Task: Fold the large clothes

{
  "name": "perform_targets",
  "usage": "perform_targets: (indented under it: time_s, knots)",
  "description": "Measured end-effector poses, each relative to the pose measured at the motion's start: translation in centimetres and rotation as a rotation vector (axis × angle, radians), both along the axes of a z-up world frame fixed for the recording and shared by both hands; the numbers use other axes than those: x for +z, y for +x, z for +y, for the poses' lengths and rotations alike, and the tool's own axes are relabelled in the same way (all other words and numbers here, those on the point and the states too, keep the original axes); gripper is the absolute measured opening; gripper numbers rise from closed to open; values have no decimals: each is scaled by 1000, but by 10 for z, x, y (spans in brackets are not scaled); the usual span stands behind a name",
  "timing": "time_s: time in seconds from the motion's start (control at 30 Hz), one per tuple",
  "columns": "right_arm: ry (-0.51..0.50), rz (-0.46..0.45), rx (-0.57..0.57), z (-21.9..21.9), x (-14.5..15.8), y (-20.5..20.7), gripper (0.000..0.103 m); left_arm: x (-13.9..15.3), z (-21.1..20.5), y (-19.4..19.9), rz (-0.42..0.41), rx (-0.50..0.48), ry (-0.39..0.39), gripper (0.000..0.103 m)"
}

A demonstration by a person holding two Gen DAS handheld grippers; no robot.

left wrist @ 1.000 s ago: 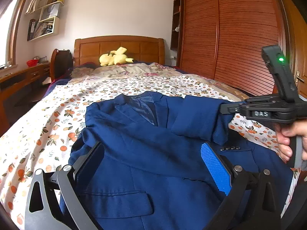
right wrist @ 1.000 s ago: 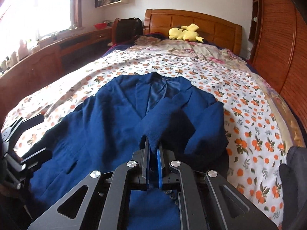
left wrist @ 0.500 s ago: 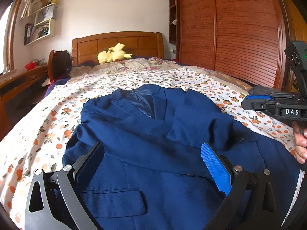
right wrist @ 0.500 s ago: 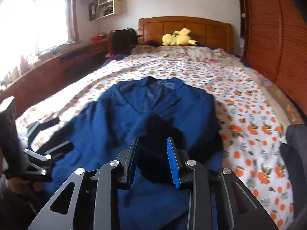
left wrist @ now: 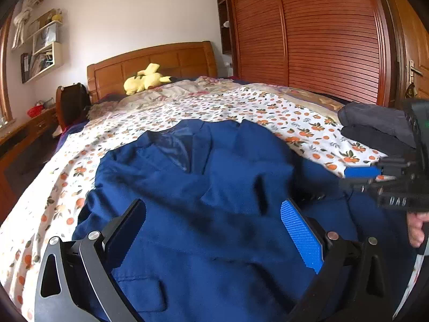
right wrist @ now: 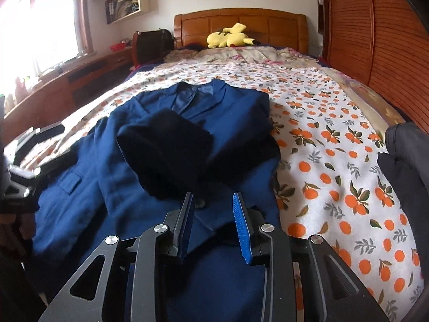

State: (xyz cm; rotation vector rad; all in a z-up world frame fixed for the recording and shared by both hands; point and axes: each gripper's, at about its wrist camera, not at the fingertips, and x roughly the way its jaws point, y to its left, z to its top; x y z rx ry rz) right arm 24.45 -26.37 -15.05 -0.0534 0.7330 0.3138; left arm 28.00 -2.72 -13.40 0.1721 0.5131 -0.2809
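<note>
A navy blue suit jacket [left wrist: 203, 204] lies face up on the bed, collar toward the headboard. Its right sleeve [right wrist: 166, 145] is folded across the chest. My left gripper [left wrist: 214, 230] is open and empty, low over the jacket's lower left front. My right gripper [right wrist: 213, 220] is open and empty above the jacket's lower right front. The right gripper also shows in the left wrist view [left wrist: 375, 171], and the left gripper at the left edge of the right wrist view [right wrist: 18, 171].
The bed has an orange-print sheet [right wrist: 335, 139]. Dark folded clothes [left wrist: 375, 126] lie at its right side. A yellow plush toy [right wrist: 230, 37] sits by the wooden headboard [right wrist: 241, 24]. A wooden wardrobe [left wrist: 321, 35] stands right, a desk [right wrist: 67, 86] left.
My right gripper opened and let go of the sleeve, which now lies across the jacket's chest. It then drew back toward the jacket's hem. My left gripper stayed open.
</note>
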Motion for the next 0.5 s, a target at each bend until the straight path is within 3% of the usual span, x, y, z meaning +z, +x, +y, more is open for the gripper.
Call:
perform_targets:
  time_s: [0.2, 0.5]
  knots:
    - [13, 2, 12, -15, 0, -8, 28, 14, -29, 22, 64, -18, -50, 101]
    - [40, 3, 41, -31, -5, -34, 28, 15, -75, 63, 121, 19, 60, 101]
